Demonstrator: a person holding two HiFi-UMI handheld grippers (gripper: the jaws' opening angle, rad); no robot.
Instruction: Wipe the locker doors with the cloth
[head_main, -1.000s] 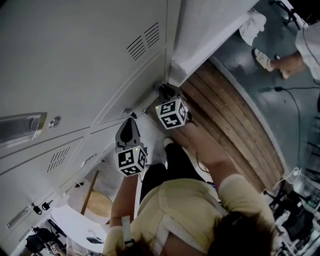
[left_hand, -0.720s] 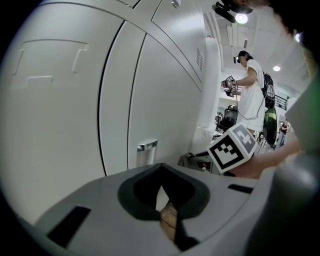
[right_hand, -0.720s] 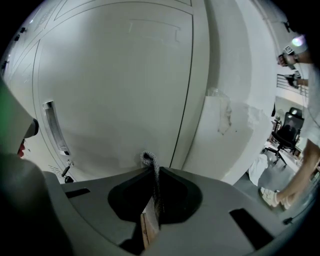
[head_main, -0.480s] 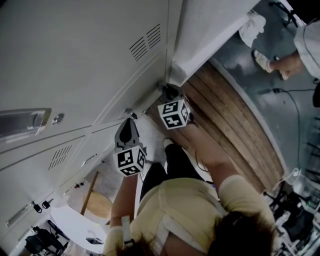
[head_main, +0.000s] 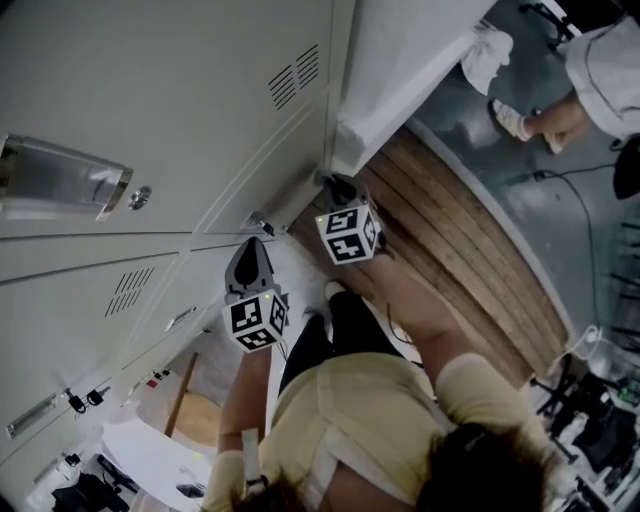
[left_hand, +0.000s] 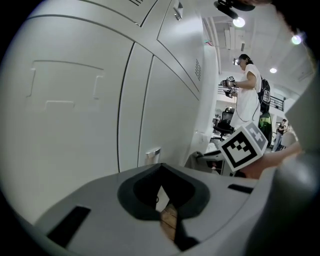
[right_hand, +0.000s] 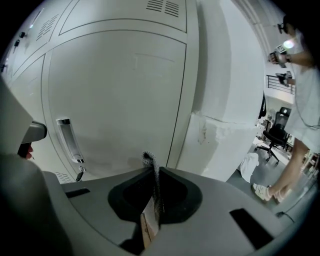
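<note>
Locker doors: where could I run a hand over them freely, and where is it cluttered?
In the right gripper view, the door panel is bare between the vent slots above and the handle at left. It is crowded around that handle and the key below it.

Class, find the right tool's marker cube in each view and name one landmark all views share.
Head view: the marker cube is just right of centre.
Left gripper view: the cube is right of centre.
Right gripper view: not in it.
Shared landmark: the pale locker doors.
</note>
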